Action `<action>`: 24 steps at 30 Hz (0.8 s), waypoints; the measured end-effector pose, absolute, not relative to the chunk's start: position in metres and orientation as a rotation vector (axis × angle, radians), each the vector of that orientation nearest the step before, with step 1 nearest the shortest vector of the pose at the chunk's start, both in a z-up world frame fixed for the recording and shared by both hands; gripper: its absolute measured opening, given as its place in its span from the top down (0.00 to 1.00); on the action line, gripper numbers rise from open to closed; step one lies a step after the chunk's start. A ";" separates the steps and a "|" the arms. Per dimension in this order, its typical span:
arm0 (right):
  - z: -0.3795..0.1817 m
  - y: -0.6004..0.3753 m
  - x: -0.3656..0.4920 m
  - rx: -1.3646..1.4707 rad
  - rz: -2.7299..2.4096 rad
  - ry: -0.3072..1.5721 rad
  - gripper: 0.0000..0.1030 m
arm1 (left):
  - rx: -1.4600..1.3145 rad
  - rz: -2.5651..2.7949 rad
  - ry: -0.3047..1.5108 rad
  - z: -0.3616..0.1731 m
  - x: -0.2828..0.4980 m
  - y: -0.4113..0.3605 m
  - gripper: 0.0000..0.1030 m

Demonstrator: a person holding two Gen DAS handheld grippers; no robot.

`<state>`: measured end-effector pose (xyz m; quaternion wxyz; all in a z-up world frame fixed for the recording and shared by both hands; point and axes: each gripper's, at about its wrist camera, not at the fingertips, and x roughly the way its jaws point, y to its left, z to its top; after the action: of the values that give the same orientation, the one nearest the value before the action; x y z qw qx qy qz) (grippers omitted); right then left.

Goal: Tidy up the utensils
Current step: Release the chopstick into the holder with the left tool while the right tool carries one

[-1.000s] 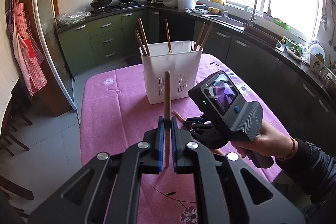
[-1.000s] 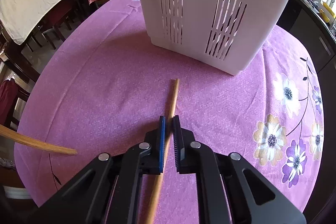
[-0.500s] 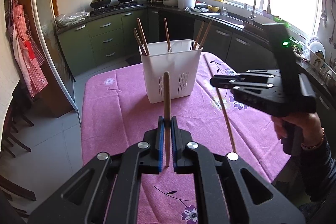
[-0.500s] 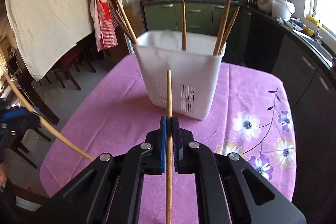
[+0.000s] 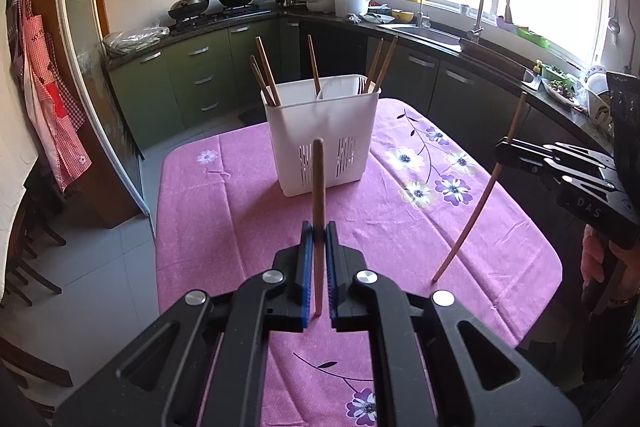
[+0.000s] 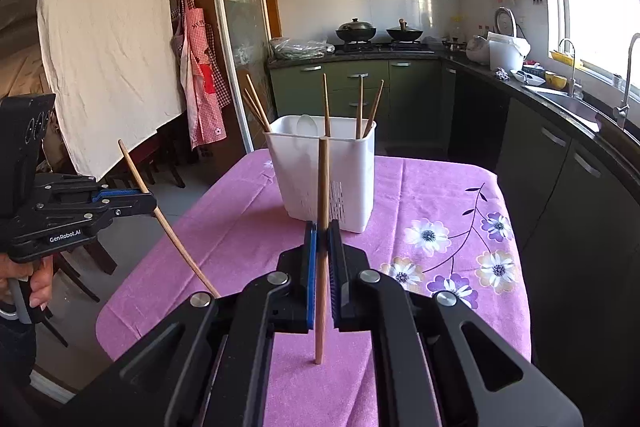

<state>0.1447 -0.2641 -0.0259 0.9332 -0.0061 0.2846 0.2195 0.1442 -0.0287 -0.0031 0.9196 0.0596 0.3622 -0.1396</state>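
A white slotted utensil holder [image 5: 324, 139] stands on the pink flowered tablecloth [image 5: 224, 211], with several wooden chopsticks upright in it. It also shows in the right wrist view [image 6: 324, 167]. My left gripper [image 5: 319, 231] is shut on a wooden chopstick [image 5: 318, 187], held upright above the table short of the holder. My right gripper [image 6: 322, 229] is shut on another chopstick [image 6: 322, 187], also upright. The right gripper shows at the right edge of the left wrist view [image 5: 504, 149], its chopstick [image 5: 476, 207] slanted. The left gripper shows at the left of the right wrist view [image 6: 150, 201].
Green kitchen cabinets [image 5: 200, 79] and a stove with pans [image 5: 212, 5] lie behind the table. A sink with tap [image 5: 480, 11] runs along the right counter. A red checked apron [image 5: 48, 99] hangs at the left. Dark chairs [image 6: 160, 163] stand beside the table.
My right gripper picked its chopstick up off the tablecloth, raised it upright and drew back to the right. My left gripper kept its chopstick and pulled slightly back.
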 end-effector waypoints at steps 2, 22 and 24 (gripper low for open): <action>-0.026 -0.268 0.145 -0.003 0.446 0.585 0.94 | 0.118 -0.287 0.741 -0.001 0.144 -0.029 0.94; -0.029 -0.280 0.148 0.035 0.491 0.588 0.94 | 0.108 -0.326 0.466 0.163 0.227 -0.068 0.94; -0.030 -0.282 0.149 0.040 0.493 0.591 0.94 | 0.106 -0.309 0.449 0.173 0.243 -0.072 0.94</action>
<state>0.1491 -0.2820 -0.0297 0.9267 0.0195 0.2881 0.2404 0.2434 -0.0718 0.1728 0.9617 0.0525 0.2217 -0.1527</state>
